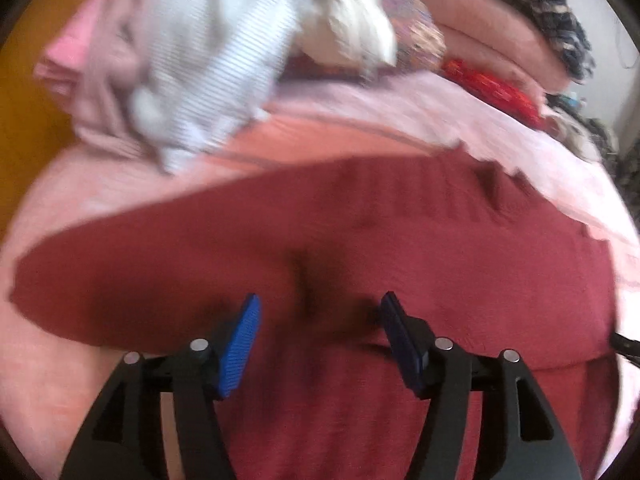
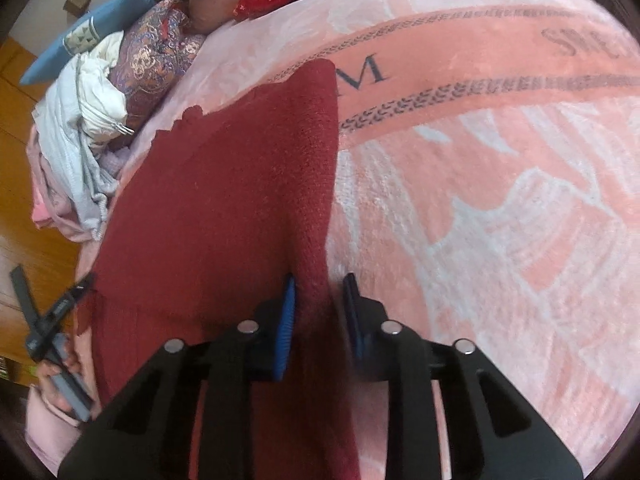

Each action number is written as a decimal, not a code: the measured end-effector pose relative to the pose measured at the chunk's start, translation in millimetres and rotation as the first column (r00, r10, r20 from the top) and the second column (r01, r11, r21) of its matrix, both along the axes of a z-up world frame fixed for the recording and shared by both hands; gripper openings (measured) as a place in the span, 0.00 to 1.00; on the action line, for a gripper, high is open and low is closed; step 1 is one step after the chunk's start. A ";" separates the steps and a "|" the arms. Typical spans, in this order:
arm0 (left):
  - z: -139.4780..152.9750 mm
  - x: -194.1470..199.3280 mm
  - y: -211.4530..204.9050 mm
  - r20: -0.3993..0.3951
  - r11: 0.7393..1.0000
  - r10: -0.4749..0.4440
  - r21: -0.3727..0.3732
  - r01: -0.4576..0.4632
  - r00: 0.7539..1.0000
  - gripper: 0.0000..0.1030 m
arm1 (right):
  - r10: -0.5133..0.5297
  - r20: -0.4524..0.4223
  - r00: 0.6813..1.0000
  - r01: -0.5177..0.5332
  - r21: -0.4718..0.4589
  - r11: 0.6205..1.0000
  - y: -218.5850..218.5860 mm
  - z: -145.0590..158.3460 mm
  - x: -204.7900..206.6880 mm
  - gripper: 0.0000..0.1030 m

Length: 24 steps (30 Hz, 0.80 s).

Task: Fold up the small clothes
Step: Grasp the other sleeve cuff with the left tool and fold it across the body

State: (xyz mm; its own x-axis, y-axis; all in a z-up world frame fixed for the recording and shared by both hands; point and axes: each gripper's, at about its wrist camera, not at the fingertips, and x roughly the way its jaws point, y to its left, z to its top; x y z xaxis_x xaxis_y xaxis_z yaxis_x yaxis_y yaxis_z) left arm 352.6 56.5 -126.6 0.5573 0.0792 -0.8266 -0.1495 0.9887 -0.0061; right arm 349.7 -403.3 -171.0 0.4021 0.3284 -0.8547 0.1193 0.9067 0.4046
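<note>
Fingers of the left gripper (image 1: 320, 320) stand spread above the dark red garment (image 1: 360, 248), touching nothing. The garment lies flat on the pink blanket (image 2: 500, 220) covering the bed. Fingers of the right gripper (image 2: 320, 304) straddle the garment's right edge fold; whether they pinch it cannot be told.

both hand-held grippers (image 1: 320, 312) (image 2: 320, 286) angled down
</note>
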 end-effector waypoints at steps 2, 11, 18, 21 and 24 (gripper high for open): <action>14.3 -6.2 13.1 0.033 1.000 0.015 0.000 -0.015 0.999 0.60 | -0.008 0.028 1.000 0.010 -0.051 0.999 5.3 11.3 -4.1 0.34; 9.1 -3.5 -30.3 0.049 0.995 -0.094 -0.004 0.095 0.994 0.61 | 0.078 0.100 0.992 -0.076 -0.022 0.997 49.1 25.2 -0.8 0.34; -39.6 3.9 -35.7 -0.063 0.998 -0.060 -0.007 0.059 0.996 0.70 | 0.095 0.034 0.995 -0.090 -0.112 0.990 57.2 -0.6 4.9 0.28; -26.5 -2.4 -24.5 -0.060 0.997 -0.052 -0.059 0.049 0.997 0.70 | 0.101 0.031 0.994 -0.097 -0.096 0.991 63.7 10.4 -0.4 0.43; -8.5 -17.7 -1.8 -0.037 0.998 -0.037 -0.050 0.035 0.999 0.85 | 0.133 0.046 0.990 -0.126 -0.133 0.983 75.0 29.4 -14.2 0.50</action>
